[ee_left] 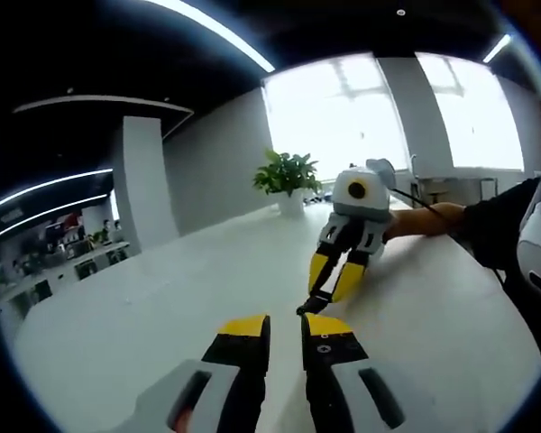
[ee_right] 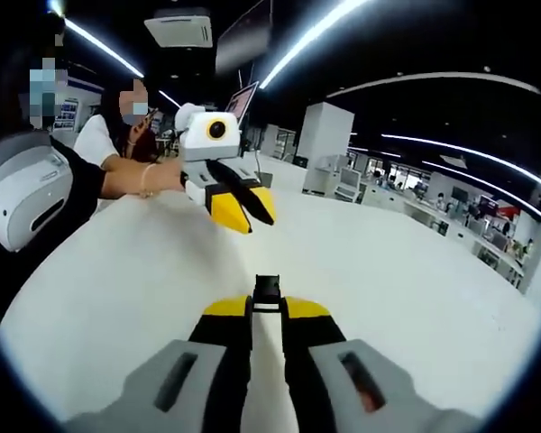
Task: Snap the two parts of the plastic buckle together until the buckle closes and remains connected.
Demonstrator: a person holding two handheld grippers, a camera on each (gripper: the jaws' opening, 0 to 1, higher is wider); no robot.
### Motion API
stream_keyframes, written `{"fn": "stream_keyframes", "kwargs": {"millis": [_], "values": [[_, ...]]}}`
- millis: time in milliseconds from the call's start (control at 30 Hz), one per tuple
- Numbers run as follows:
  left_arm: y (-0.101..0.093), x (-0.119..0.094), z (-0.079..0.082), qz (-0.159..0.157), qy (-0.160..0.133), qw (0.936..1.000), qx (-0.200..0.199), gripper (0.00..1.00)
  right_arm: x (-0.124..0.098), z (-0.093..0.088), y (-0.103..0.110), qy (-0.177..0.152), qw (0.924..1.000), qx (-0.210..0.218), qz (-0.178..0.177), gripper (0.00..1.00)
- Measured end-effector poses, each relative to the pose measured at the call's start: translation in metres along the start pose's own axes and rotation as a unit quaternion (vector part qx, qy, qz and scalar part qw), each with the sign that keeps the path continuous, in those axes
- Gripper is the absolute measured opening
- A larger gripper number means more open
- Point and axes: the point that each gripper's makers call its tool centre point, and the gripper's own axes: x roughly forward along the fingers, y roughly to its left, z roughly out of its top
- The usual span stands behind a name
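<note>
Yellow-tipped fingers (ee_right: 302,311) of the right gripper (ee_right: 267,308) are seen at bottom centre of the right gripper view, clamped on a small black buckle part (ee_right: 267,290); only its top edge is shown above the tips, the rest is hidden between the pads. In the left gripper view the same gripper is seen at centre right, tips pointed down at the white table (ee_left: 162,298), with the black part pinched at the tips and a short black strap (ee_left: 308,305) hanging from it to just above the table.

Left gripper (ee_left: 285,327) is seen at bottom centre of its own view, yellow fingers (ee_left: 243,327) nearly together with a narrow gap; nothing can be made out between them. From the right gripper view it is seen at upper centre-left, tips drawn to a point; whether anything is held there cannot be told. A second buckle part cannot be made out in either view.

Outward: a dark sleeve (ee_left: 500,230) is cut off at the right edge of the left gripper view. A potted plant (ee_left: 288,179) stands at the far table edge by bright windows. A seated person (ee_right: 108,135) is seen at upper left of the right gripper view.
</note>
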Motion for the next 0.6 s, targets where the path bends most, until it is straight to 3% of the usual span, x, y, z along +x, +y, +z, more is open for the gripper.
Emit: {"fn": "stream_keyframes", "kwargs": {"millis": [600], "values": [[0.022, -0.007, 0.000, 0.047, 0.002, 0.9987, -0.021, 0.13, -0.001, -0.001, -0.026, 0.030, 0.9987, -0.013, -0.040, 0.12]]}}
